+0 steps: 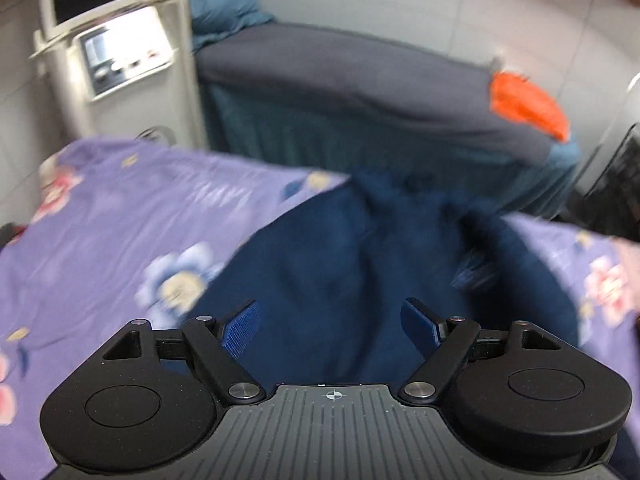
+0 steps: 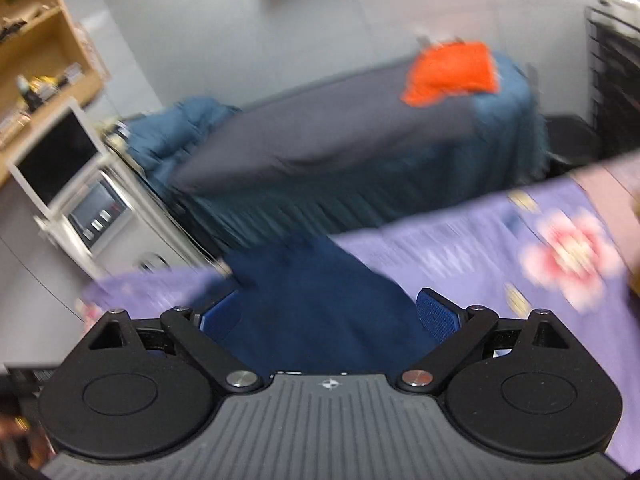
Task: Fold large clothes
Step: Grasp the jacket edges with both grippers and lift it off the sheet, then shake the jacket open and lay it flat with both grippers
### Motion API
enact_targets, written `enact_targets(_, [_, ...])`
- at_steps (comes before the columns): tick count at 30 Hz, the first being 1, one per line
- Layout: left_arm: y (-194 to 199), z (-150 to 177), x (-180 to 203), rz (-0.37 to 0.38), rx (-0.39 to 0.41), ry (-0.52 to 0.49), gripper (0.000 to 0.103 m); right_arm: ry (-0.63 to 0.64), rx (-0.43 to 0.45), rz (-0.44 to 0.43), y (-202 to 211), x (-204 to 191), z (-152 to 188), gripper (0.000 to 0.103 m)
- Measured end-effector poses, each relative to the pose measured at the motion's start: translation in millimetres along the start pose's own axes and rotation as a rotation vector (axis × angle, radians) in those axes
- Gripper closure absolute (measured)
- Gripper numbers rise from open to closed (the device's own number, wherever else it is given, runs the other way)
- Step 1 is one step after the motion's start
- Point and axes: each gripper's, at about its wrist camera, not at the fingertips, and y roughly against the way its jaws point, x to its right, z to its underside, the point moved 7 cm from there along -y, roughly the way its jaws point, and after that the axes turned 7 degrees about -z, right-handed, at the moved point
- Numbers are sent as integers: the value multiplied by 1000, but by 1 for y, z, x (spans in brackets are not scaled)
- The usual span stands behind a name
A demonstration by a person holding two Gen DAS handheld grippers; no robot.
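Both grippers, left [image 1: 332,320] and right [image 2: 330,312], gape released over rumpled navy cloth [image 1: 320,264]; smooth floral purple sheet [image 1: 120,208] at 9 o'clock

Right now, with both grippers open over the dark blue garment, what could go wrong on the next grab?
1. The blue garment lies crumpled on the floral sheet; the left gripper or right gripper might pinch sheet along with it.
2. Both views are blurred, so garment edges are hard to find.
3. A grab mid-cloth would likely bunch it rather than fold it.
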Motion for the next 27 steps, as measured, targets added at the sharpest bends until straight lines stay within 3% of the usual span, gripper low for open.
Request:
enact_targets(3, [5, 4, -41, -76, -31, 10, 0, -61, -44, 82, 34, 50, 38, 6])
enact_targets(8, [31, 44, -99, -178, -56, 64, 0, -101, -131, 263, 87, 120, 87, 7])
enact_targets(11, [39, 78, -128, -219, -112, 119, 0, -180, -159, 257, 110, 142, 116, 7])
enact_targets(13, [45, 106, -136, -236, -145, 155, 0, -192, -178, 214, 116, 131, 129, 7])
enact_targets(16, [58, 141, -137, -240, -193, 206, 0, -110, -230, 92, 113, 91, 144, 7])
enact_targets(21, [55, 166, -116, -211, -232, 219, 0, 9, -382, -161, 85, 8, 173, 4])
enact_targets(24, [57, 168, -98, -184, -230, 213, 0, 94, -483, -107, 61, -4, 196, 6])
enact_targets(27, [58, 165, -81, -165, -221, 195, 0, 142, -530, -36, 48, 9, 208, 12])
